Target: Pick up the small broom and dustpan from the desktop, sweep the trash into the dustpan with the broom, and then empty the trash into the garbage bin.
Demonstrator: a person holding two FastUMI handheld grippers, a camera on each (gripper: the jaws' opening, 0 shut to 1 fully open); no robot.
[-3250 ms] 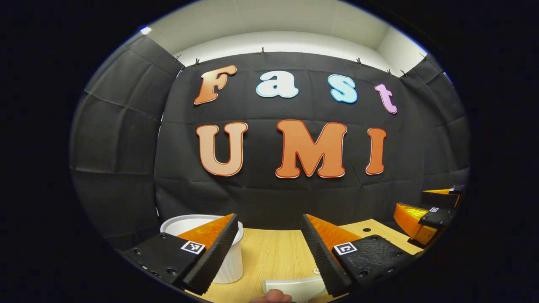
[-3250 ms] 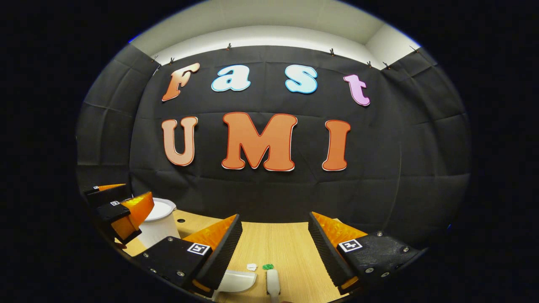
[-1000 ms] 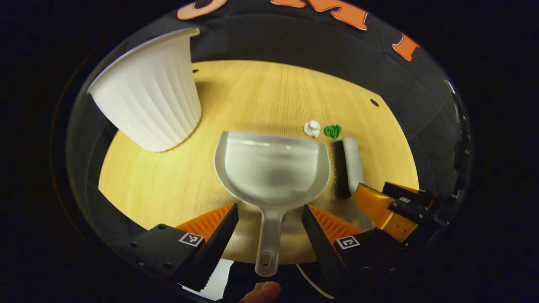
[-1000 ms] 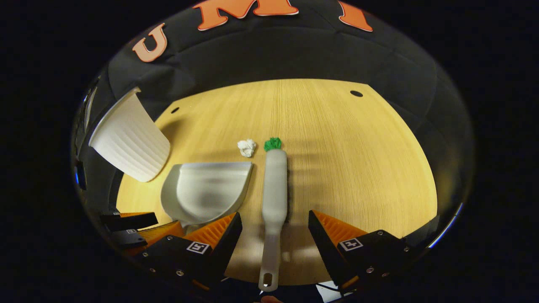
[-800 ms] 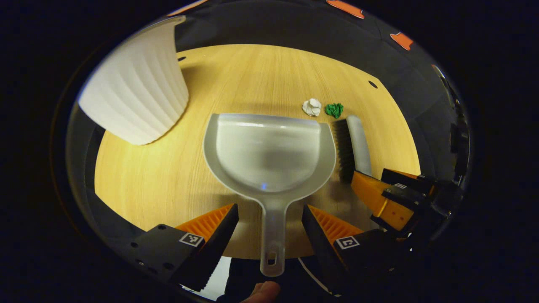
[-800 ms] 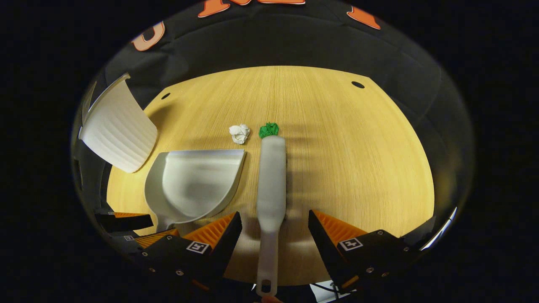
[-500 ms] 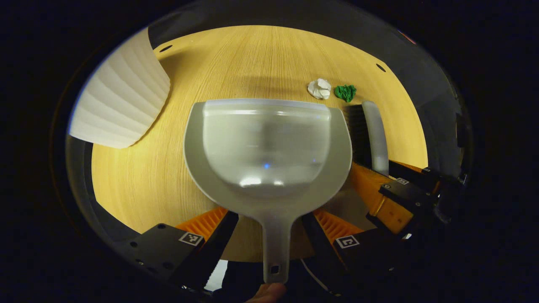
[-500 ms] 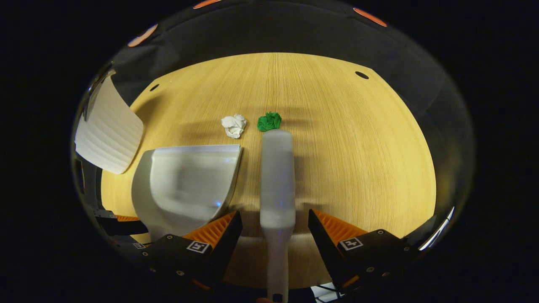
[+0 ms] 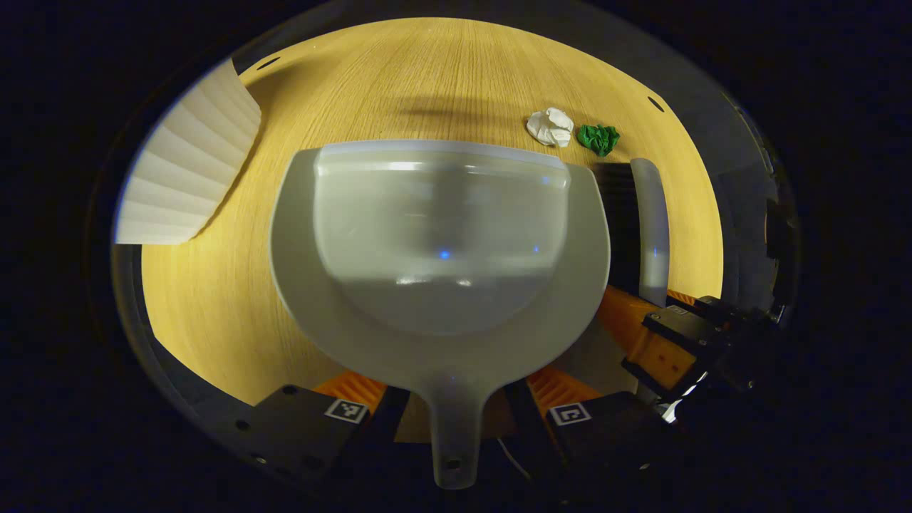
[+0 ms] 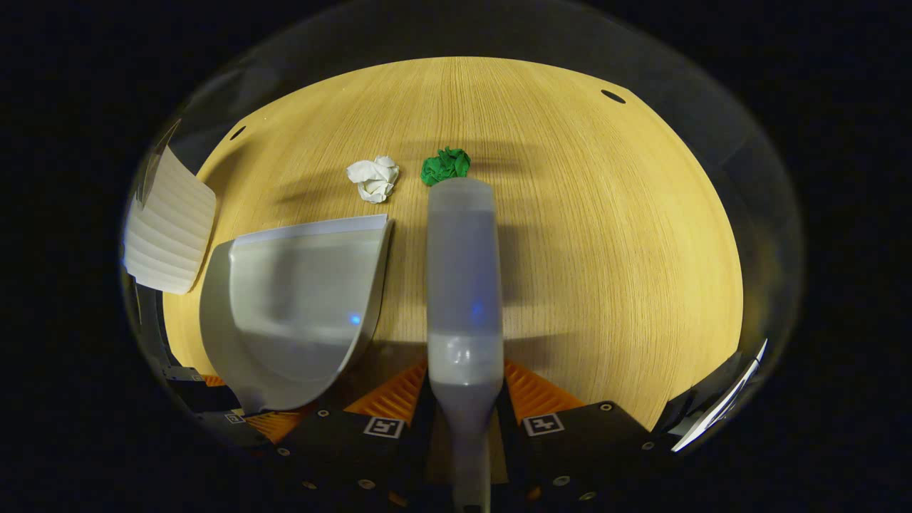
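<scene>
- Two grippers sit low over the wooden worktop (image 10: pixel 605 235), each closed in around a handle.
- Left gripper (image 9: pixel 454 417): its fingers have narrowed onto the handle of the grey dustpan (image 9: pixel 442 242) and seem to pinch it from both sides (the contact itself is in shadow). The pan's open lip points away, towards the trash.
- Right gripper (image 10: pixel 464 399): its fingers press on the handle of the small broom (image 10: pixel 463 271), which lies straight ahead, just beside the dustpan (image 10: pixel 299 306).
- Trash: a white paper wad (image 10: pixel 373 178) and a green paper wad (image 10: pixel 444 165) lie side by side, the green one touching the broom's far end.
- White ribbed garbage bin (image 9: pixel 187 178) stands at the far left of the worktop, well apart from the wads.
</scene>
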